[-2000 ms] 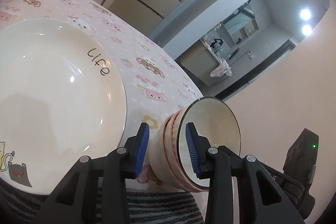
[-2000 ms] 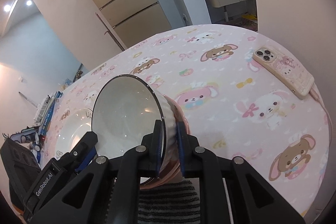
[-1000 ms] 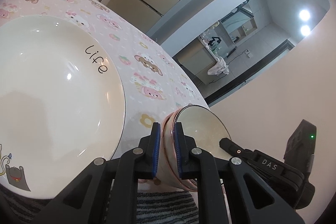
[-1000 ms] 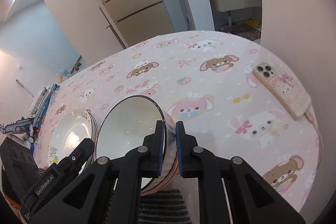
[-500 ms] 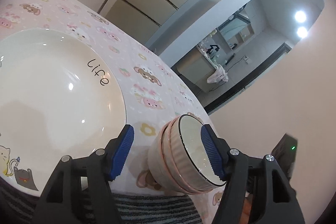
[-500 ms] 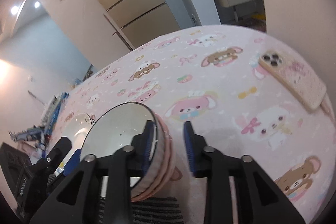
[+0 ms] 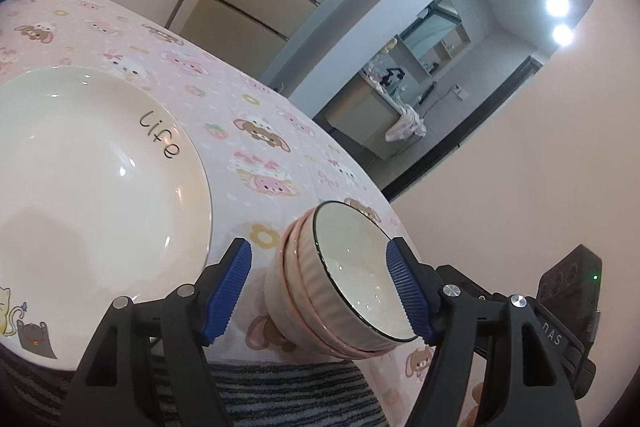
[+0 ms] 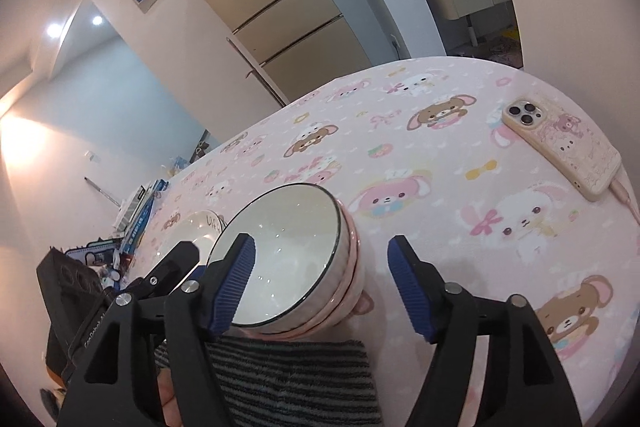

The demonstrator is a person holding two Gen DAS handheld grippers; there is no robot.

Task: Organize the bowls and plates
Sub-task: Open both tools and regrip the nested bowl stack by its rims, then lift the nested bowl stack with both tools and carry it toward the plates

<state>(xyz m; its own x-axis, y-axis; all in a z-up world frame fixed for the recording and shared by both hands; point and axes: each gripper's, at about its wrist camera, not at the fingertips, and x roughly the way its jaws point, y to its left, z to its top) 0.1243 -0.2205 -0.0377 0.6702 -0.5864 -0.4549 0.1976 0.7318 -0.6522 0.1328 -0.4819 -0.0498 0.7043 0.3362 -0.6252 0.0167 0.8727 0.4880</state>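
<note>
Near the table's point(image 8: 460, 155) front edge, left gripper point(image 7: 320, 291) and right gripper point(image 8: 320, 279) were both opening, pads clear of the stacked bowls point(image 7: 340, 287) standing between each pair, beside the plate point(image 7: 80, 167).

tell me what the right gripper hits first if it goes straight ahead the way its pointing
Probably the pink tablecloth. The right gripper, its jaws opening, has the stacked bowls against its left-hand finger, so the gap ahead looks mostly free; depth is unclear.

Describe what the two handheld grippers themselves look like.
Both the left gripper and the right gripper have matte black plastic fingers with silver screw heads and ribbed blue pads. The right gripper's black body shows white lettering and a small green light.
</note>
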